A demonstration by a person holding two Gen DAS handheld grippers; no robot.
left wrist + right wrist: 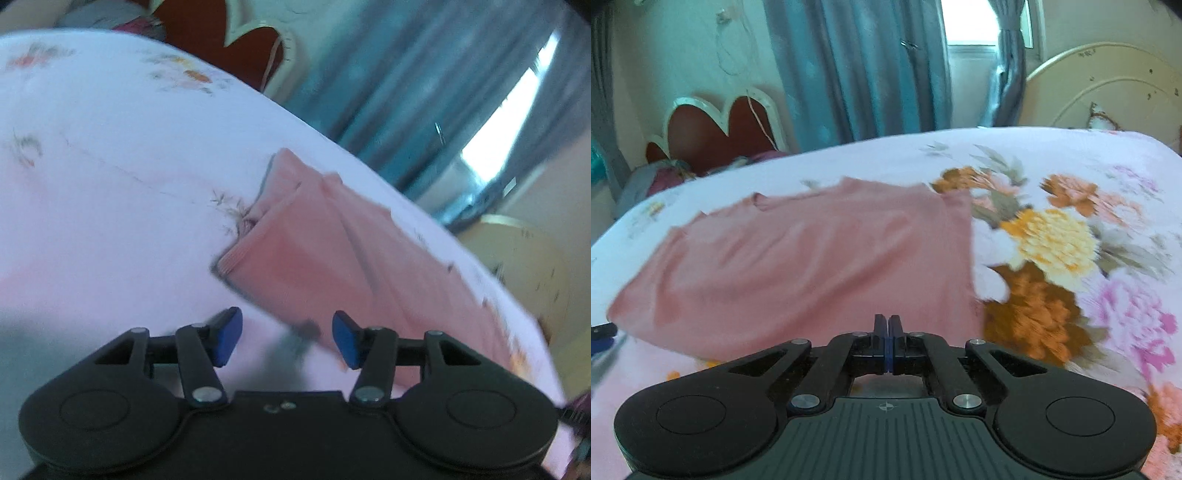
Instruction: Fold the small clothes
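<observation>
- pink garment (798,266) lies spread flat on the bed (1071,166), over a white floral bedsheet (1052,258); its right edge runs beside the large orange and yellow flower print.
- in the left wrist view the same pink garment (332,251) shows folded layers and a ribbed hem at its near corner, resting on the plain part of the sheet (110,184).
- left tool (286,338): blue pads (229,336) stand apart, about half open, nothing between them; the garment's edge lies just beyond the right pad.
- right tool (888,328): pads pressed fully together, no cloth seen between them; it hangs above the garment's near edge.
- blue curtains (857,66) and a cream headboard (1108,85) stand behind the bed.
- both views are blurred.
</observation>
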